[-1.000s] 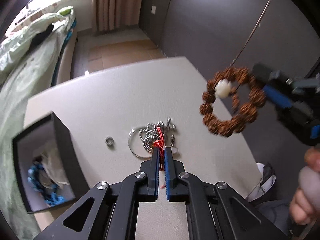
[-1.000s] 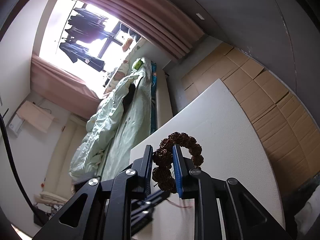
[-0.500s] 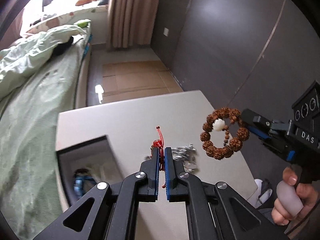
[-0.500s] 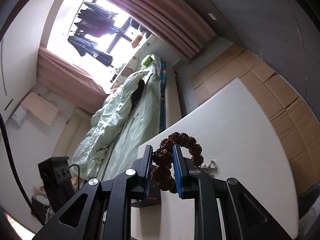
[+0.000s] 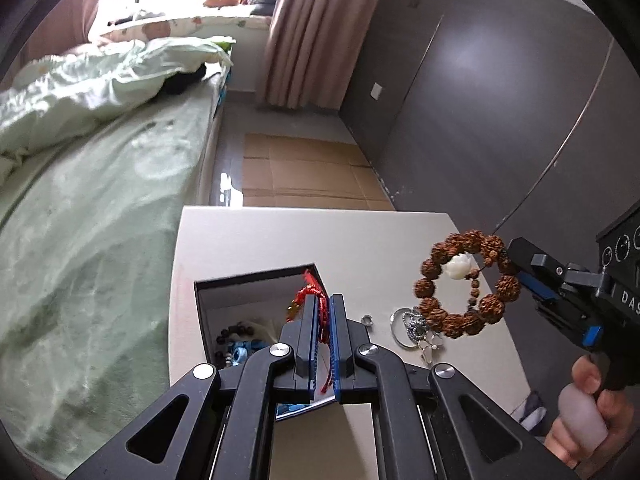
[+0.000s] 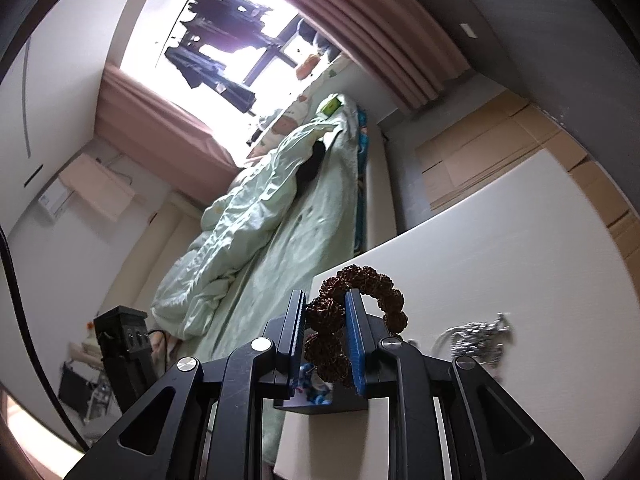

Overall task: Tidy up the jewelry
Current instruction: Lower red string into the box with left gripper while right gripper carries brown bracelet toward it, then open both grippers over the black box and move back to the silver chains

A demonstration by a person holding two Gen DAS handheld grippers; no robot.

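Bed (image 5: 92, 184) with pale green cover fills the 9 o'clock half of the left wrist view; crumpled duvet (image 5: 100, 76) at 10 o'clock. Dark wall panels (image 5: 500, 100) run from 12 to 3 o'clock, pink curtain (image 5: 312, 32) at 12. Flattened cardboard (image 5: 304, 172) lies on the floor beyond the bench.

White bench (image 5: 280, 240) occupies centre frame. Open black box (image 5: 240, 312) sits on it near its bed-side edge, just left of centre; inside, dark beads and a blue item (image 5: 240, 350) are visible, details too small to tell.

Left claw (image 5: 324, 308) is pressed together, pinching a red cord ornament (image 5: 308, 292). The cord's knotted end sticks out past the tips and hangs over the box's right rim; a red strand trails down between the pads.

Right claw (image 5: 516, 268) enters at 3 o'clock, a hand (image 5: 588, 420) on its pale grip at 4 o'clock. It pinches a brown seed-bead bracelet (image 5: 466, 284) by one side; the ring is held in the air, above the bench, with a white carved bead (image 5: 458, 266) on its upper left. In the right wrist view the pads of the right claw (image 6: 326, 320) bear on two large beads of the bracelet (image 6: 360, 300), the rest arching out to 1 o'clock.

Silver jewelry pile (image 5: 412, 330), with a bangle and chain, lies on the bench at 4 o'clock from the box. A small silver ring (image 5: 367, 320) lies between pile and box.
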